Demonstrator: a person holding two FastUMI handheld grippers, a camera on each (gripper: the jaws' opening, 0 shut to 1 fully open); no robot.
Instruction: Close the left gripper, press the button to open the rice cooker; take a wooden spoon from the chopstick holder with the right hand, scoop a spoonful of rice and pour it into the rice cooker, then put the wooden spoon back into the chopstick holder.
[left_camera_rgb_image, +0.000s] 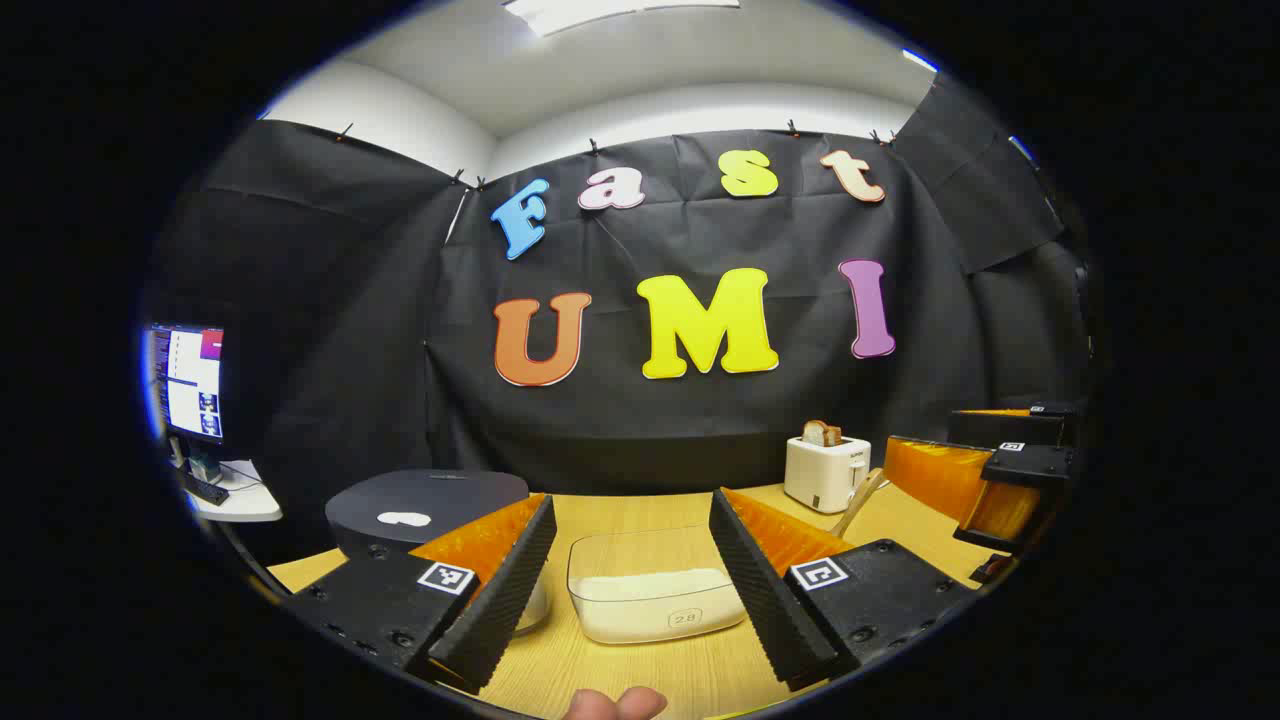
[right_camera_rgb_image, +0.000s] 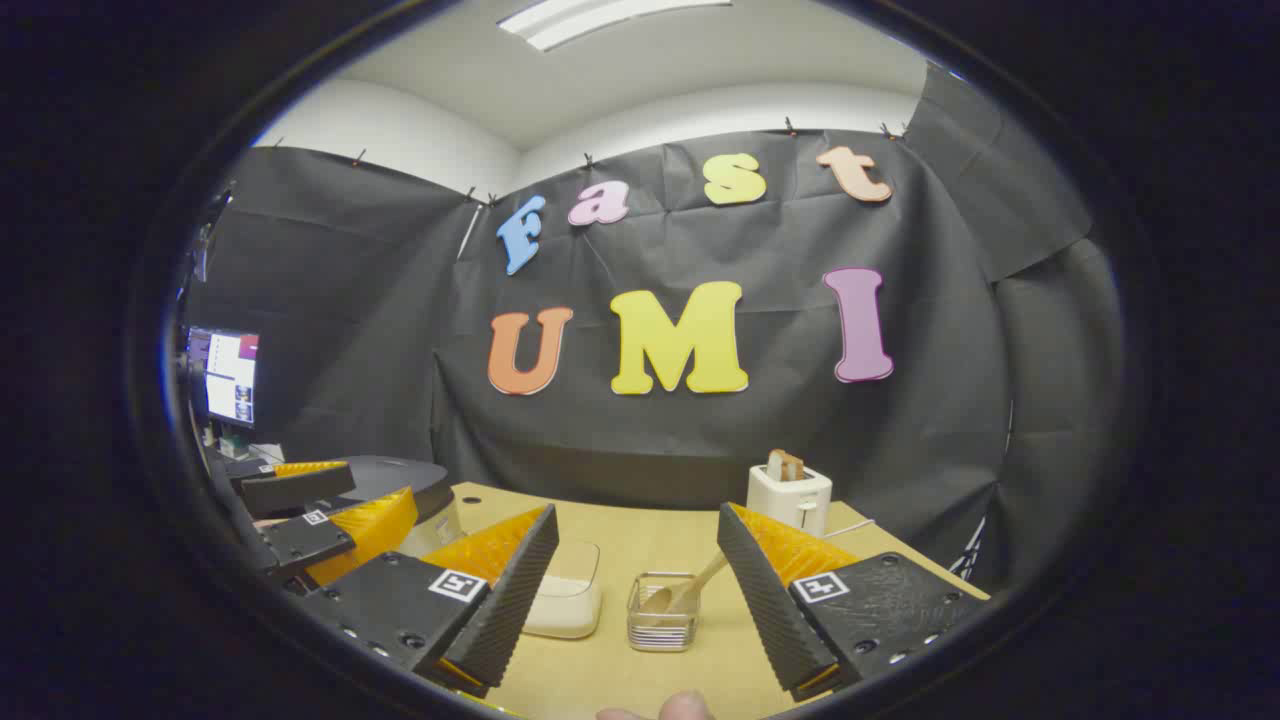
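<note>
The rice cooker (left_camera_rgb_image: 425, 510), dark-lidded and closed, stands at the left of the wooden table (left_camera_rgb_image: 640, 680). My left gripper (left_camera_rgb_image: 632, 510) is open and empty, held above the table in front of a clear container of rice (left_camera_rgb_image: 655, 590). In the right gripper view, a wooden spoon (right_camera_rgb_image: 690, 592) leans in the clear chopstick holder (right_camera_rgb_image: 662, 615). My right gripper (right_camera_rgb_image: 638, 515) is open and empty, a short way before the holder. The rice container (right_camera_rgb_image: 568, 600) lies left of the holder, and the cooker (right_camera_rgb_image: 400, 480) sits behind the left gripper (right_camera_rgb_image: 330, 505). The right gripper (left_camera_rgb_image: 985, 450) shows at the right of the left gripper view.
A white toaster (left_camera_rgb_image: 825, 470) with bread in it stands at the back right of the table, near the black cloth wall. A lit monitor (left_camera_rgb_image: 188, 380) sits on a side desk at far left. A fingertip (left_camera_rgb_image: 615, 705) shows at the bottom edge.
</note>
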